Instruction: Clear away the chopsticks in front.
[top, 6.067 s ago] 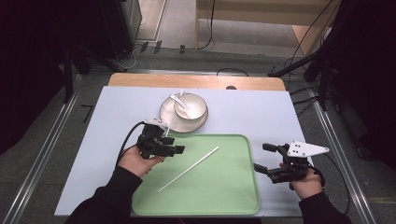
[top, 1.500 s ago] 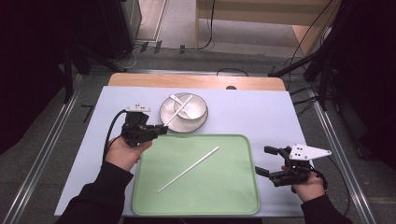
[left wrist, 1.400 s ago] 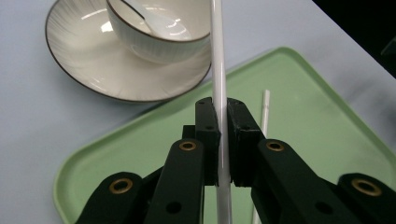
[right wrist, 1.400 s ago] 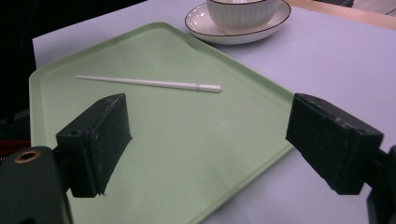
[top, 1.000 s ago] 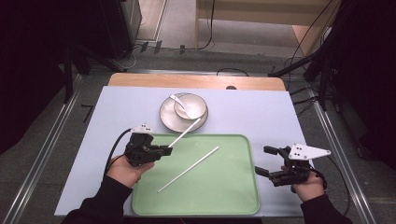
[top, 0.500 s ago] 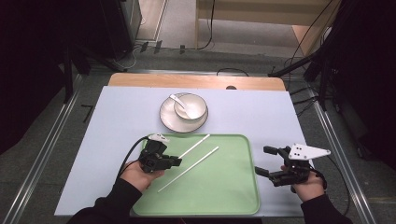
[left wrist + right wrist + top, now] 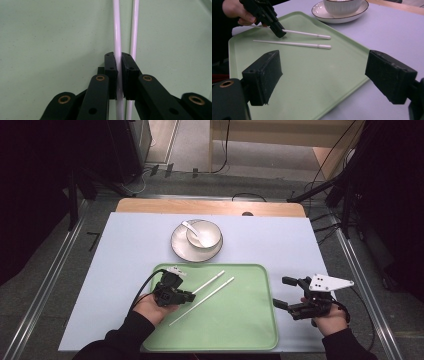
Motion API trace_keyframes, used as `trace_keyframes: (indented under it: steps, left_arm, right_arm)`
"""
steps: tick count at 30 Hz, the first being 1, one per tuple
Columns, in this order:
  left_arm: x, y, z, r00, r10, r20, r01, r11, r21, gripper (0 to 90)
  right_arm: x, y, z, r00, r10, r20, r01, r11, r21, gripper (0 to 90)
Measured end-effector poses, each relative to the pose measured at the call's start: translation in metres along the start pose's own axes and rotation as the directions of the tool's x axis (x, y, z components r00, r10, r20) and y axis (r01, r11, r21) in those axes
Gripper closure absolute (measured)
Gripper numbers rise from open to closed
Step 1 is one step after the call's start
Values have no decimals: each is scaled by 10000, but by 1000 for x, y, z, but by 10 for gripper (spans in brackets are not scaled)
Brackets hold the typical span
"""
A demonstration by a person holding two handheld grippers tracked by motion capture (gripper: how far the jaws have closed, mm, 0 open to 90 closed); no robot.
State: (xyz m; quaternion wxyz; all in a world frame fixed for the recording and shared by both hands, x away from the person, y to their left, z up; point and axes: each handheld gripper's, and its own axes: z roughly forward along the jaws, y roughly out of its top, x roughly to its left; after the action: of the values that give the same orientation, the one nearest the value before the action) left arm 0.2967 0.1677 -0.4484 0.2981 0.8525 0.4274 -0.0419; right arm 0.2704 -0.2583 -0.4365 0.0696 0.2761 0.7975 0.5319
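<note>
From my left gripper [image 7: 119,60] view I see only a short part of the 2 chopsticks; both ends are cut off. Its jaws are clenched on the held chopstick [image 7: 117,30], which runs just beside the second chopstick [image 7: 135,30]. I cannot tell if the held one touches the tray [image 7: 240,330] yet. In the high view the left hand [image 7: 152,307] hides the near end of it. Both sticks lie in the tray's left half; the right half is bare, with free room up to the rim. The right gripper [image 7: 290,292] hovers at the tray's right edge, jaws released, nothing between them. The bowl [image 7: 203,233] sits on its plate [image 7: 180,251] behind the tray. 1.5 s ago the left gripper was beside the bowl; now it is low over the tray.
</note>
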Motion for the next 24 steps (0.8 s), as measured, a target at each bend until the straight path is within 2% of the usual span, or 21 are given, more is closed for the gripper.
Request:
trace_keyframes:
  steps: [1,13,17,20,24]
  left_arm:
    - [0,0,1,9999,99,-105,-98,9999,100,849]
    - [-2,0,2,10000,48,-2,-48,10000,-22,812]
    - [0,1,-1,9999,163,-26,-162,9999,30,737]
    - [1,1,-9,9999,125,37,-124,9998,-184,617]
    - [2,1,-23,9993,371,-61,-373,9979,-528,483]
  right_arm:
    - [0,0,0,10000,-2,-1,2,10000,-3,144]
    - [1,0,0,10000,16,-43,-16,10000,6,144]
    - [0,0,0,10000,13,-35,-13,10000,5,144]
    - [0,0,0,10000,25,-9,-25,10000,-3,144]
    - [0,0,-1,10000,33,2,-33,10000,2,144]
